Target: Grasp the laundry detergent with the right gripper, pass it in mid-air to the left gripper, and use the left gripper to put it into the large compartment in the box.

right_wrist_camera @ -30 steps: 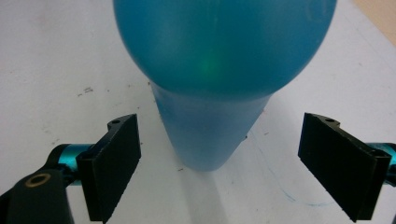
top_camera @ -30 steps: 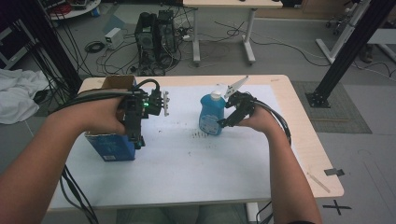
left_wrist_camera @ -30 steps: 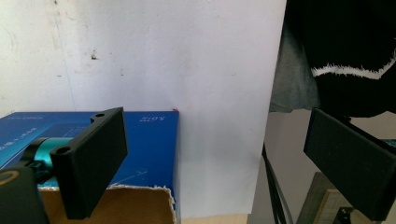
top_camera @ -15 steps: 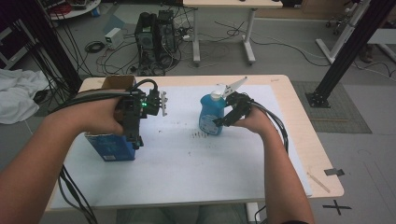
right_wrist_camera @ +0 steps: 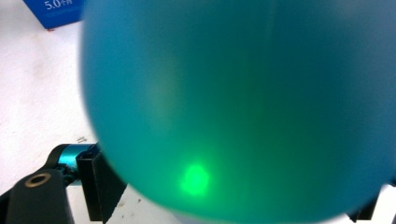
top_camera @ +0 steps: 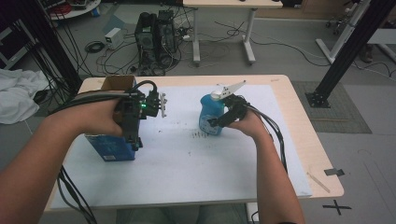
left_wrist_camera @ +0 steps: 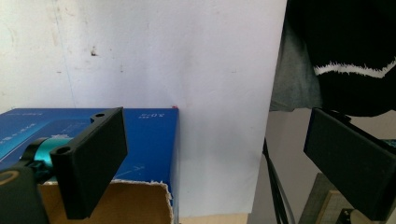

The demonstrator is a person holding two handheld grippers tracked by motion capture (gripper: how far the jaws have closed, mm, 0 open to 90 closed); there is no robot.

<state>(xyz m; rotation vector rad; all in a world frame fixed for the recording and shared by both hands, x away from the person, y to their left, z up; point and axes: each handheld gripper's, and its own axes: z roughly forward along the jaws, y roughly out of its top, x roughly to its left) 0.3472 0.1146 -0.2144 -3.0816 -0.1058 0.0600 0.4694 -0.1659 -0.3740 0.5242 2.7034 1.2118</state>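
Observation:
A blue bottle (top_camera: 210, 116) with a white spout top stands upright on the white sheet at mid-table. My right gripper (top_camera: 218, 122) reaches it from the right, and its jaws close on the bottle's sides. In the right gripper view the bottle (right_wrist_camera: 243, 102) is very near and blurred. A blue carton (top_camera: 109, 148) with an open cardboard top stands at the left. My left gripper (top_camera: 134, 139) hangs over the carton's right edge, pointing back toward the person. Its jaws stand wide open around nothing (left_wrist_camera: 219, 163), one over the carton (left_wrist_camera: 149, 140).
The white sheet (top_camera: 187, 163) covers most of the wooden table (top_camera: 308, 154). Small dark marks (top_camera: 200, 135) lie just left of the bottle. Cables trail from both grippers along the forearms. The near table edge (left_wrist_camera: 215, 218) and the person's dark clothing lie beyond the left jaws.
My right gripper has edged slightly in toward the bottle, which stays in place. My left gripper has barely moved over the carton.

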